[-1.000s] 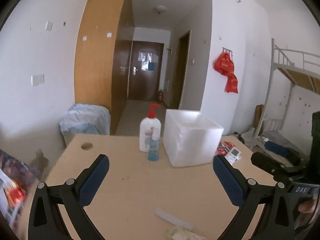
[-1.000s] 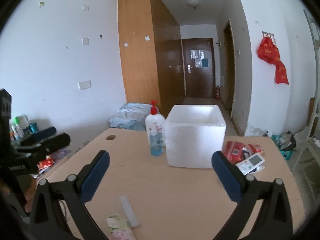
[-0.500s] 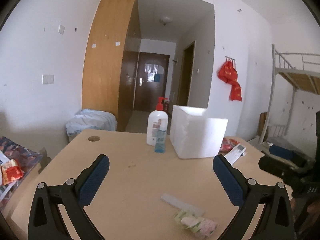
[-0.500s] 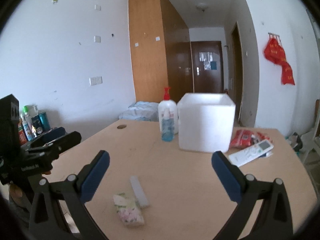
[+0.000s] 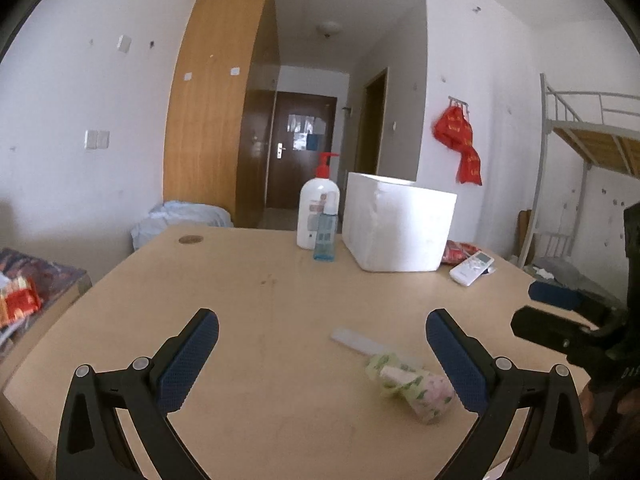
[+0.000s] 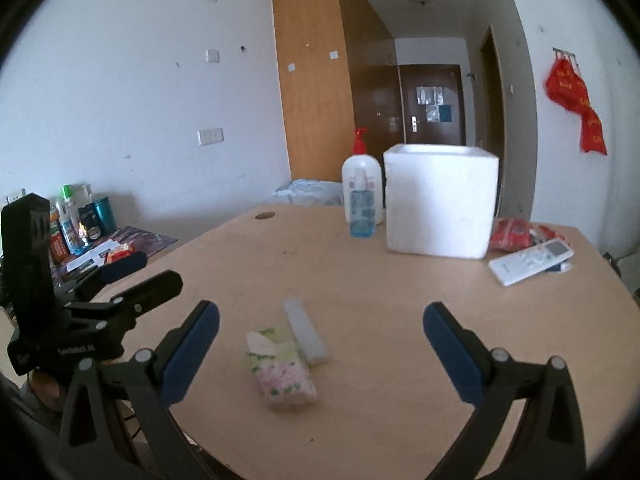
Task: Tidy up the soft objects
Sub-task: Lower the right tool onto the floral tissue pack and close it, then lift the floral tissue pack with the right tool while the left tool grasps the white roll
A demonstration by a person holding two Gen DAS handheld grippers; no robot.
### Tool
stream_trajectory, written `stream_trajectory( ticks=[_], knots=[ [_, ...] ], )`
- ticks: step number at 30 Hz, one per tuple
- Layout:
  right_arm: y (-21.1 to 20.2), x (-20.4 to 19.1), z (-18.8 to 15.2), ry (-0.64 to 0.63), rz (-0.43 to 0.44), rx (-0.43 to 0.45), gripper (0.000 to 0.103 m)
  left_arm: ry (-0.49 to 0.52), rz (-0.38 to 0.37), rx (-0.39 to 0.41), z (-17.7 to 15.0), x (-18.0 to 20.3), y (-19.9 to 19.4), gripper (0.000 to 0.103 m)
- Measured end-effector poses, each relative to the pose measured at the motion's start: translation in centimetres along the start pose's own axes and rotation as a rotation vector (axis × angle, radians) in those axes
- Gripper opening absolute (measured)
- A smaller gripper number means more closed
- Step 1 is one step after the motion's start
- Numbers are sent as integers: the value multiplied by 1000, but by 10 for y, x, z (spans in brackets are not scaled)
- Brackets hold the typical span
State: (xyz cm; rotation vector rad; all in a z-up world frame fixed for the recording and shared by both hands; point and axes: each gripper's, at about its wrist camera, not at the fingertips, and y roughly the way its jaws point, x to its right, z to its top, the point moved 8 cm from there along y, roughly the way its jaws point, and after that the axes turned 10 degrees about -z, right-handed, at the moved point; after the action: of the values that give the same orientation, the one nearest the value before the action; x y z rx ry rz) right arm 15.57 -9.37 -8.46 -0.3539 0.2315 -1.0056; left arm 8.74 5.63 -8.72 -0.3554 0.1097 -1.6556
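L gripper (image 5: pixel 322 354) and R gripper (image 6: pixel 321 350) both wide, empty. 1 floral tissue pack (image 6: pixel 284 372) on table (image 6: pixel 400 312) near edge, touching 1 white strip (image 6: pixel 306 330). Far: 2 bottles (image 6: pixel 362 196), 1 foam box (image 6: pixel 440 204), 1 remote (image 6: pixel 530 261).

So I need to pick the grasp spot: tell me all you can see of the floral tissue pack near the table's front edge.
The tissue pack is a small soft packet in crinkly plastic film printed with pink flowers and green leaves, one end puckered or loose. It lies flat on the wooden table, its far end right beside a flat white strip, possibly touching it. Neither tool touches it; the right tool is open above it.
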Motion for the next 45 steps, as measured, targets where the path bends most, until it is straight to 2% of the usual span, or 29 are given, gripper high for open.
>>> stream_trajectory(
  ticks=[9,16,25,26,28,31,35,37,42,43,45],
  knots=[
    [12,-19,-15,-32,25,-54,103,-50,17,-44,-11,-18,6,103],
    [29,-34,-25,-36,78,-114,103,-34,31,-56,-12,-24,9,103],
    [54,-47,-41,-61,96,-217,102,-21,40,-67,-15,-36,12,103],
    [57,-48,-44,-60,100,-237,99,-21,41,-69,-15,-37,12,103],
    [61,-47,-49,-57,100,-264,84,-25,42,-73,-16,-38,13,103],
    [65,-44,-57,-66,77,-303,73,-29,39,-81,-15,-40,16,103],
    [66,-45,-62,-100,58,-329,70,-35,31,-83,-14,-41,18,103],
    [69,-46,-65,-112,56,-352,56,-34,32,-92,-14,-41,21,103],
    [69,-46,-68,-134,38,-355,47,-36,33,-95,-13,-40,25,103],
    [70,-46,-68,-135,36,-357,41,-37,30,-101,-13,-40,27,103],
    [69,-45,-67,-133,42,-359,36,-45,21,-110,-15,-40,30,103]
  ],
)
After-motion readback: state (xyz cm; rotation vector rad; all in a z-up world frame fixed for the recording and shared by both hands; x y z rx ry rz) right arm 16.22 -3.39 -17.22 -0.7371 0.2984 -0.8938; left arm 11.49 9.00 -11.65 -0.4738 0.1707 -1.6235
